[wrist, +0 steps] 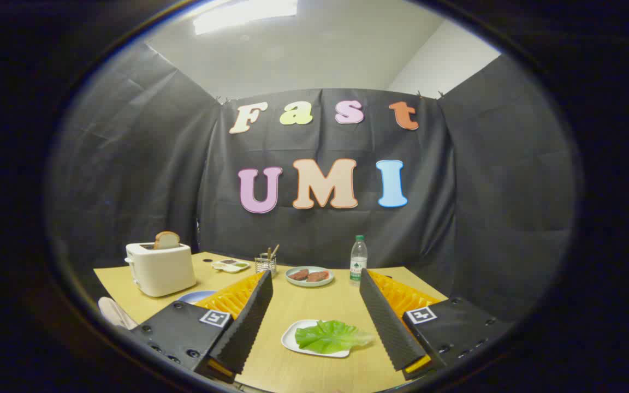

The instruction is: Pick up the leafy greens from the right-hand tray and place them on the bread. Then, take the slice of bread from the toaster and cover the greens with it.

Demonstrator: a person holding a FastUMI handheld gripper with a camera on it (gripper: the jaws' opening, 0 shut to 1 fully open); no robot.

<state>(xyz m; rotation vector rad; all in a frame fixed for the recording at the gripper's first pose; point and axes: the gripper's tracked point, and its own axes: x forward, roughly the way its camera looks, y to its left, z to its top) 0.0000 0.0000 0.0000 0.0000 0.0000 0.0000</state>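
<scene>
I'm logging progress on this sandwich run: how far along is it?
Nothing looks done yet. The leafy greens lie on their white tray, between the open gripper's fingers, untouched. The bread slice stands in the toaster. Left: grasp greens, place them, then cover with that slice.

I see the blue plate (194,296) at lower left mostly hidden behind the left finger; whether bread lies on it I cannot tell. The slice of bread (166,239) shows its top half above the toaster (160,268). The holder's (265,264) utensils and the small dish's (230,266) contents, centre left, are too small to identify. A pale object (115,313) is cut off at lower left.
</scene>
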